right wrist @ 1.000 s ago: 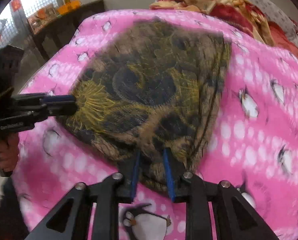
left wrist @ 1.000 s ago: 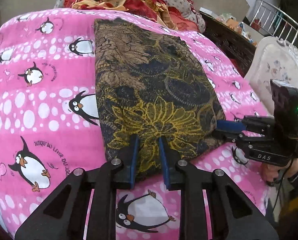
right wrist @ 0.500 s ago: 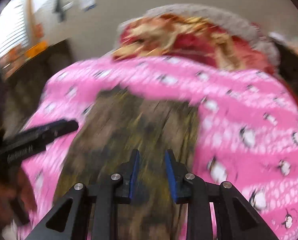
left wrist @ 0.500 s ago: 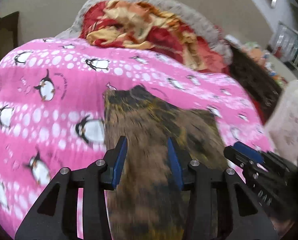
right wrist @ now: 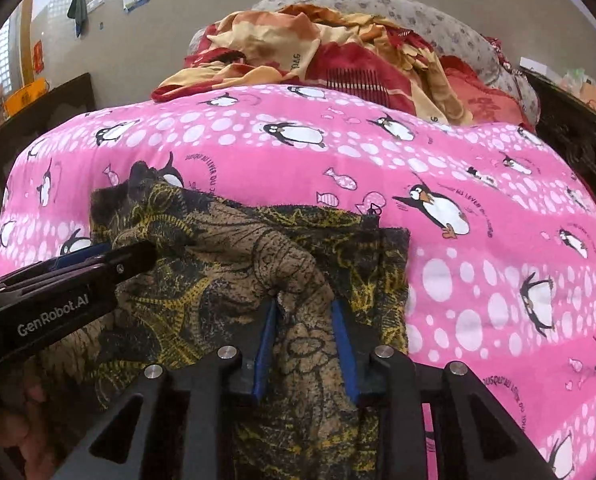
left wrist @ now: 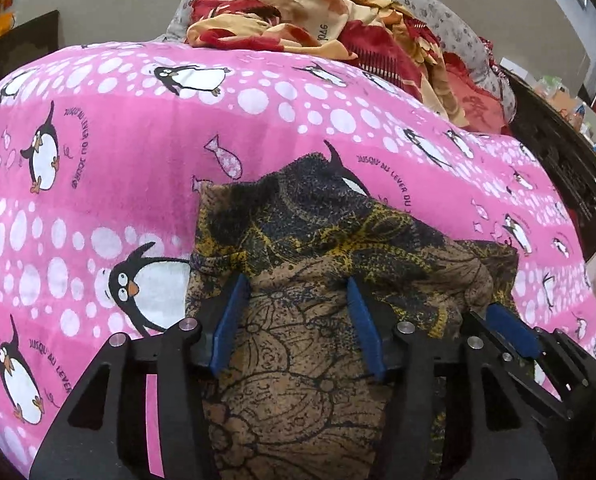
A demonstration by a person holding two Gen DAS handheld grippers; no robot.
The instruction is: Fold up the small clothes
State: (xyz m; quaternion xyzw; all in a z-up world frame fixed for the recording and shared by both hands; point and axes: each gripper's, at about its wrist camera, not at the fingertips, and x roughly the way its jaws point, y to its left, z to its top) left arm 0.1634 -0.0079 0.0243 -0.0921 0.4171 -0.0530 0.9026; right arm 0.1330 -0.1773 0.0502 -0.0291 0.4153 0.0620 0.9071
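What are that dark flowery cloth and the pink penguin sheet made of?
Cloth: looks like a thin woven fabric, perhaps cotton, matte; it bunches into soft wrinkles and its edge looks slightly frayed. Sheet: likely a soft printed fabric, matte and a little fuzzy, lying smooth. Neither fibre can be told for sure.

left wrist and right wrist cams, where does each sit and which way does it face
Left wrist: on the left gripper, looking forward and down over the brown cloth on the pink blanket; its jaws, just opening, straddle the cloth; right gripper alongside.
Right wrist: on the right gripper, same heading, cloth between its just-opening jaws; left gripper enters from the left.
Shared: cloth, blanket, red bedding behind.
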